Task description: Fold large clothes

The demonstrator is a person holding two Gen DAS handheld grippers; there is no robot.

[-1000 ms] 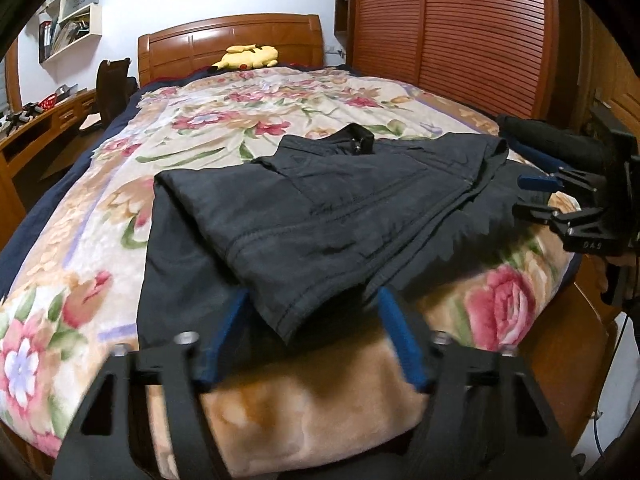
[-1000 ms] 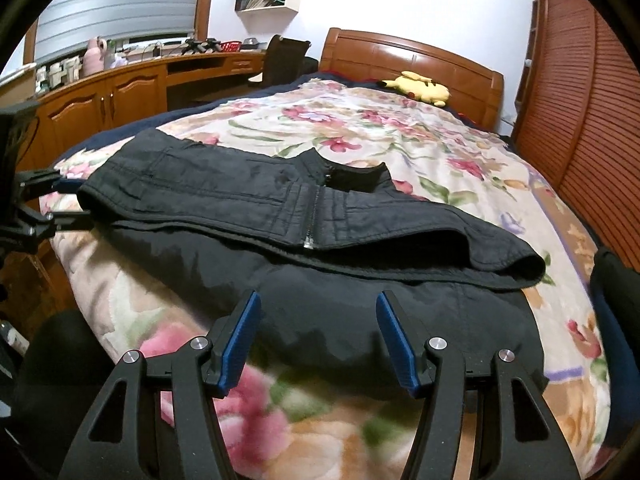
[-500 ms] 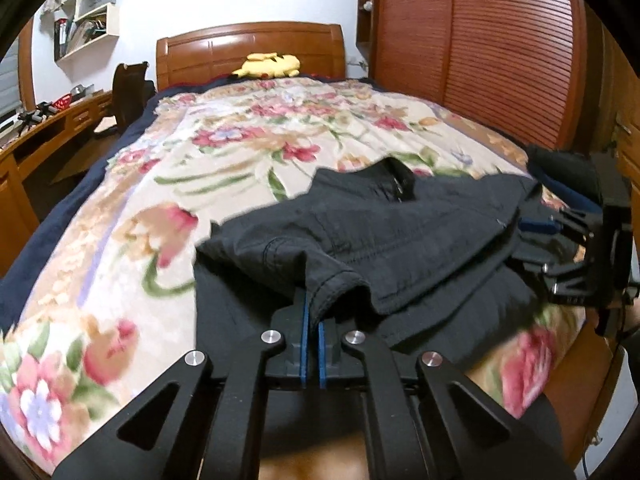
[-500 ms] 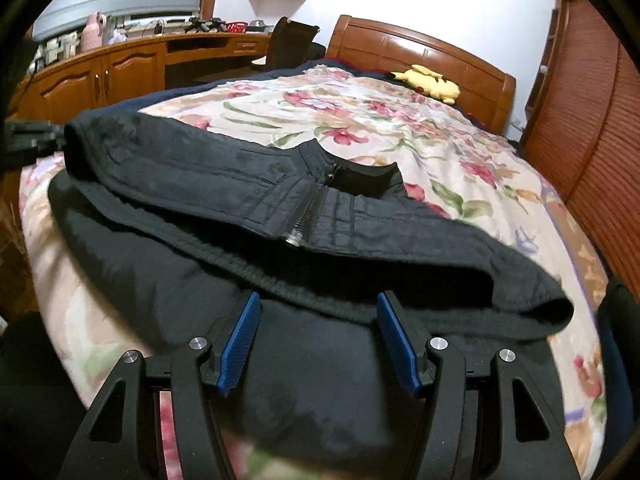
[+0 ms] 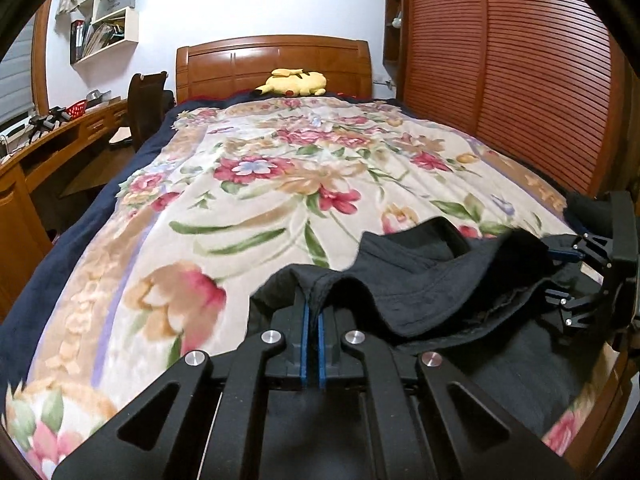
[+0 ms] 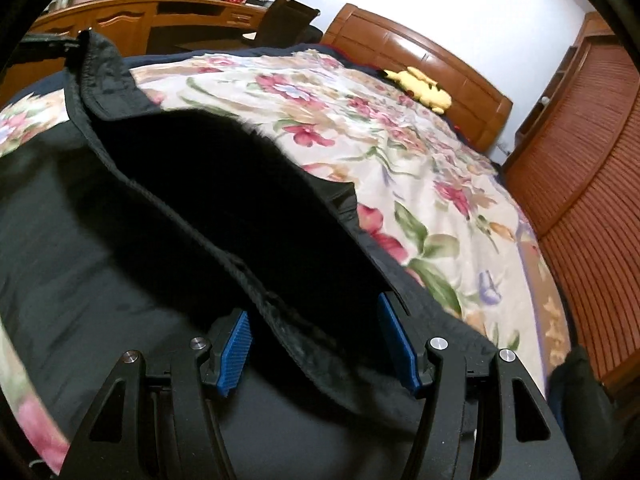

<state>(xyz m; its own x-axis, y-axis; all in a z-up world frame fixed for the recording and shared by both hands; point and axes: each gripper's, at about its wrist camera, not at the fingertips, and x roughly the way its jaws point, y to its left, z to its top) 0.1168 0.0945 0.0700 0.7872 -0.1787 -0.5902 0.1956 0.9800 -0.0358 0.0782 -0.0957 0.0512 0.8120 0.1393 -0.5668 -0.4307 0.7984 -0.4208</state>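
On the bed, left claw [image 5: 311, 316] now pinches the jacket [image 5: 420, 280]; right claw [image 6: 320, 344] stays spread.

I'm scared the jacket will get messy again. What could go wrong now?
Only the left claw is pinching the black jacket. The right claw is open around its edge, so lifting now could make that side sag and undo the fold. The left claw holds just a thin bit of hem, which might slip out. The jacket also lies near the corner of the bed, so it could slide off.
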